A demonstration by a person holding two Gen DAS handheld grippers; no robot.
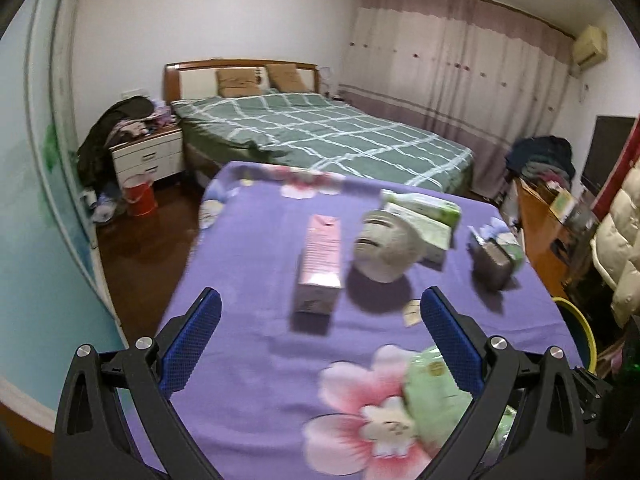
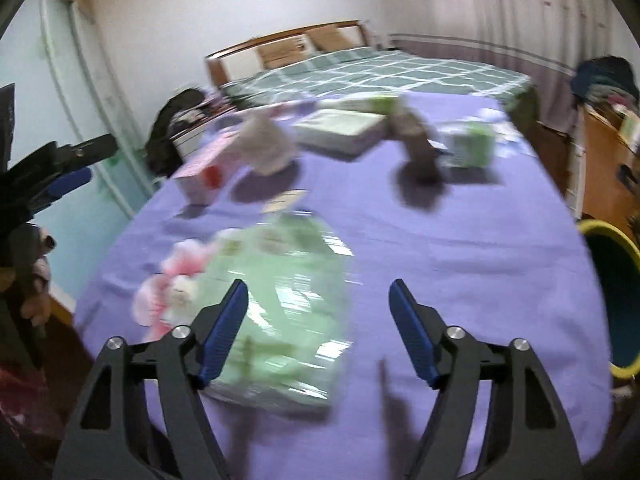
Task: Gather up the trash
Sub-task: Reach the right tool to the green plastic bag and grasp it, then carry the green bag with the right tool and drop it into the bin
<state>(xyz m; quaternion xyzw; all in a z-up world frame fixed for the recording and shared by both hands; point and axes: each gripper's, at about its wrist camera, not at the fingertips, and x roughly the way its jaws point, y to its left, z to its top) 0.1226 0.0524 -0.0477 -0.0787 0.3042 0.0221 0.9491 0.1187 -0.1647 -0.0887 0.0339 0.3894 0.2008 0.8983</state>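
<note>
One purple flowered bench (image 1: 248, 280) stands before one bed (image 1: 320, 136): one pink box (image 1: 320, 264), one green packet (image 2: 280, 304). Both tongs, left (image 1: 320, 332) and right (image 2: 318, 328), gape wide, empty.

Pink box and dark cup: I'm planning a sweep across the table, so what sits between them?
In the left wrist view, a crumpled grey-white lump sits between the pink box and the dark cup.
</note>
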